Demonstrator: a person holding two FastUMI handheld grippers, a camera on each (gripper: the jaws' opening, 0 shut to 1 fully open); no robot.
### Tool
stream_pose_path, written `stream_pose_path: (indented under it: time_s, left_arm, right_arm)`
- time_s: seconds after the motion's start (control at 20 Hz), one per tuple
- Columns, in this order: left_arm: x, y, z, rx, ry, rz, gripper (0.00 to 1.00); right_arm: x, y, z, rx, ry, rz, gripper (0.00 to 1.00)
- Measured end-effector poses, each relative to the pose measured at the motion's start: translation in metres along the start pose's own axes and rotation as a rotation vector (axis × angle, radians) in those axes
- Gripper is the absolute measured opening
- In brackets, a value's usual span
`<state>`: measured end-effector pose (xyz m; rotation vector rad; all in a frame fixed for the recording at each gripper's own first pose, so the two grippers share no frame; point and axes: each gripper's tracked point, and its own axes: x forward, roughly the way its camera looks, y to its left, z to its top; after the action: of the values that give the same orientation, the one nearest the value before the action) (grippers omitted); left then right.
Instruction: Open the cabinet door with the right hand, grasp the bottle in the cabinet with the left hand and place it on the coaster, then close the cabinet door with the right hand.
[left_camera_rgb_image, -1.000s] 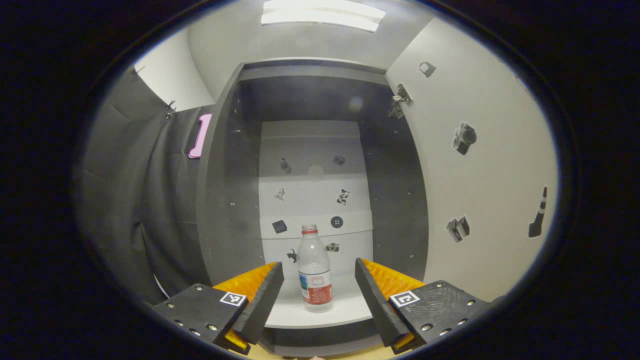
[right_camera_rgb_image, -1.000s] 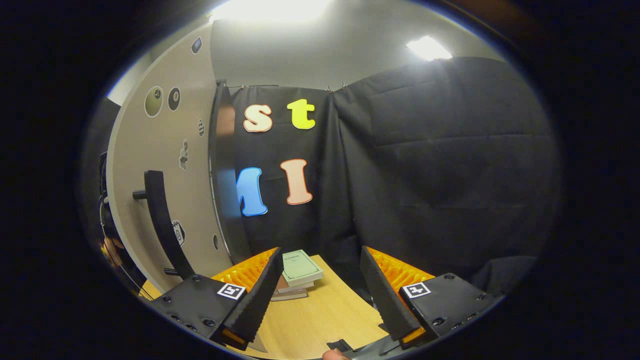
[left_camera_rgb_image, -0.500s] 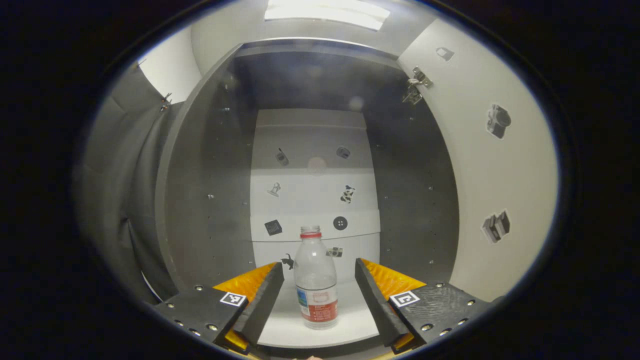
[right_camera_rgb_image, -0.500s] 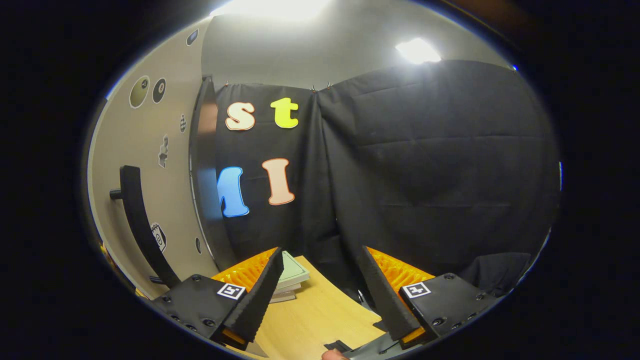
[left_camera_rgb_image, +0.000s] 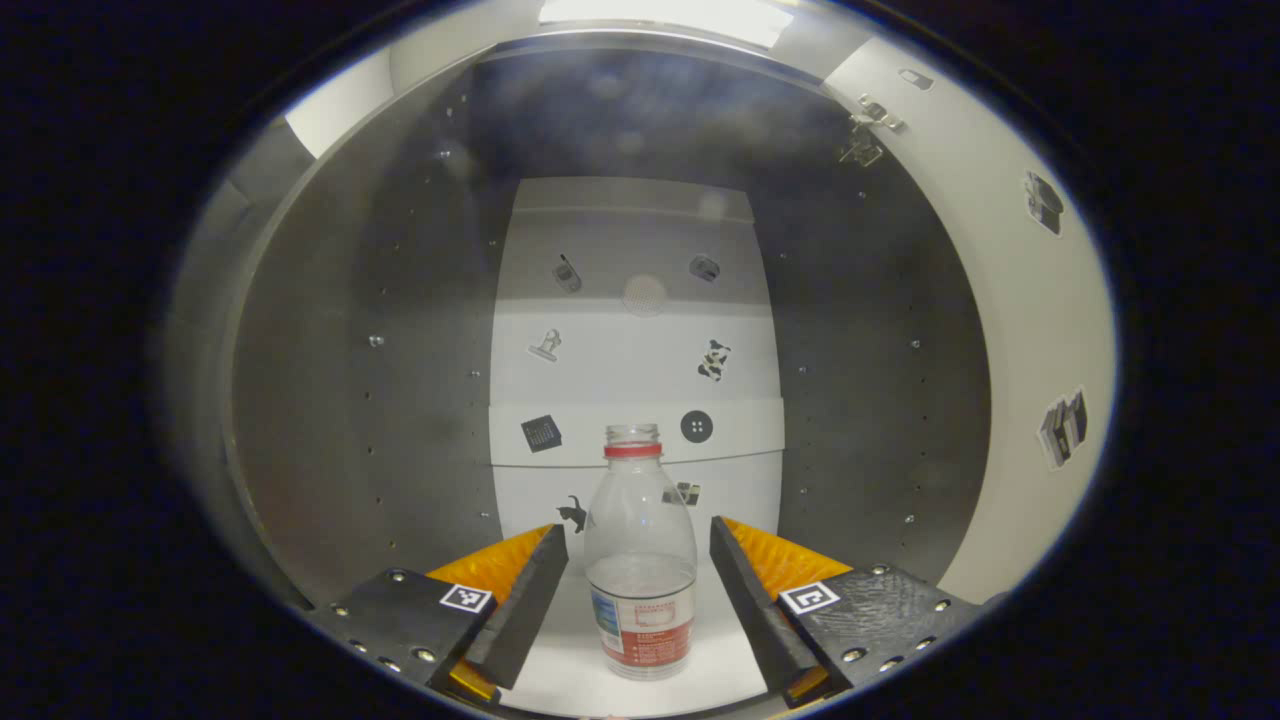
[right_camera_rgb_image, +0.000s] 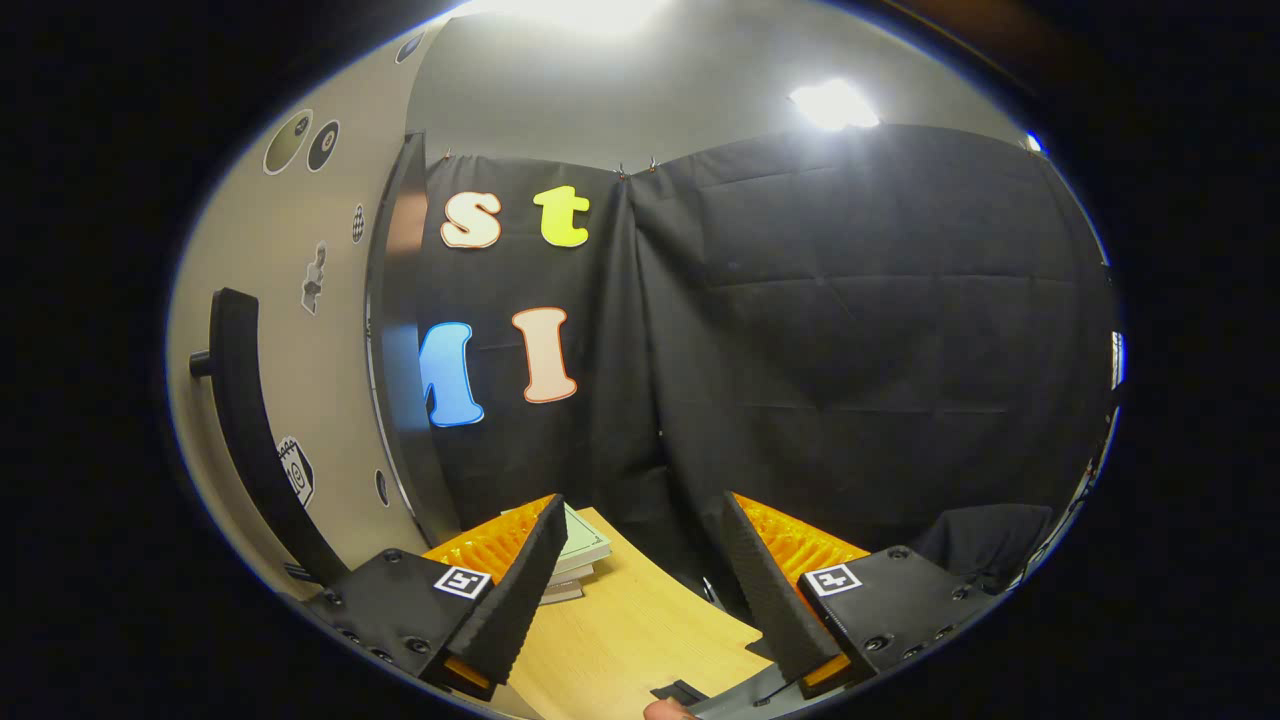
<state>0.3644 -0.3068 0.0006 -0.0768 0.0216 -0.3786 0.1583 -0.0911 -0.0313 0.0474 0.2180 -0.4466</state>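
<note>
A clear plastic bottle with a red neck ring and a red-and-white label stands upright on the white cabinet shelf. My left gripper is open inside the cabinet, a finger on each side of the bottle's body with small gaps. The opened cabinet door curves along the right of the left gripper view. In the right gripper view the same door with its dark bar handle stands at the left. My right gripper is open and holds nothing, clear of the handle.
Dark cabinet side walls close in on both sides of the bottle, and the white back panel carries small stickers. A wooden table with a stack of books lies below the right gripper.
My left gripper has advanced into the cabinet until the bottle stands between its fingers. My right gripper has drifted right, away from the door handle.
</note>
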Motion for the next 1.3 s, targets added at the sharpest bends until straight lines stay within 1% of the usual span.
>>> stream_pose_path:
  time_s: [0.15,0.2,0.25,0.35,0.4,0.45,0.5,0.55,0.65,0.7,0.75,1.0,1.05,1.25,1.3]
  left_arm:
    - [0.008,0.001,-0.006,0.005,0.004,0.003,0.87]
    - [0.010,0.001,-0.007,0.006,0.005,0.004,0.86]
    - [0.012,0.001,-0.009,0.006,0.009,0.006,0.88]
    - [0.014,0.002,-0.012,0.003,0.015,0.008,0.88]
    - [0.015,0.001,-0.013,0.003,0.020,0.006,0.86]
    - [0.015,0.002,-0.014,0.001,0.022,0.008,0.88]
    - [0.016,0.003,-0.013,-0.001,0.020,0.007,0.83]
    - [0.014,0.002,-0.013,0.000,0.022,0.003,0.77]
    - [0.013,0.002,-0.014,0.001,0.028,0.002,0.76]
    - [0.010,0.003,-0.012,-0.002,0.027,0.002,0.73]
    - [0.007,0.003,-0.008,-0.010,0.020,0.000,0.76]
    - [-0.036,0.012,0.017,-0.037,-0.034,0.024,0.75]
    - [-0.046,0.015,0.019,-0.035,-0.039,0.034,0.75]
    - [-0.090,0.023,0.029,-0.006,-0.056,0.063,0.75]
    - [-0.101,0.025,0.030,-0.005,-0.056,0.070,0.75]
  right_arm:
    - [0.002,0.000,0.000,-0.006,0.002,-0.009,0.98]
    - [0.002,0.000,0.000,-0.006,0.001,-0.010,0.92]
    - [0.003,0.001,-0.001,-0.005,0.003,-0.010,0.98]
    - [0.003,0.001,-0.002,-0.006,0.007,-0.010,0.98]
    - [0.004,0.001,-0.002,-0.007,0.005,-0.010,0.98]
    - [0.004,0.002,-0.003,-0.006,0.006,-0.009,0.93]
    - [0.004,0.002,-0.003,-0.004,0.007,-0.005,0.98]
    - [0.005,0.004,-0.003,-0.004,0.007,-0.002,0.93]
    - [0.006,0.004,-0.003,-0.003,0.004,0.001,0.93]
    - [0.006,0.003,-0.003,-0.003,0.001,0.003,0.98]
    - [0.007,0.005,-0.002,0.000,0.000,0.009,0.98]
    - [0.011,0.007,0.000,-0.001,-0.004,0.066,0.98]
    - [0.013,0.006,0.000,0.000,-0.006,0.076,0.93]
    - [0.015,0.005,-0.003,0.006,0.004,0.132,0.93]
    - [0.016,0.006,-0.004,0.005,0.006,0.145,0.98]
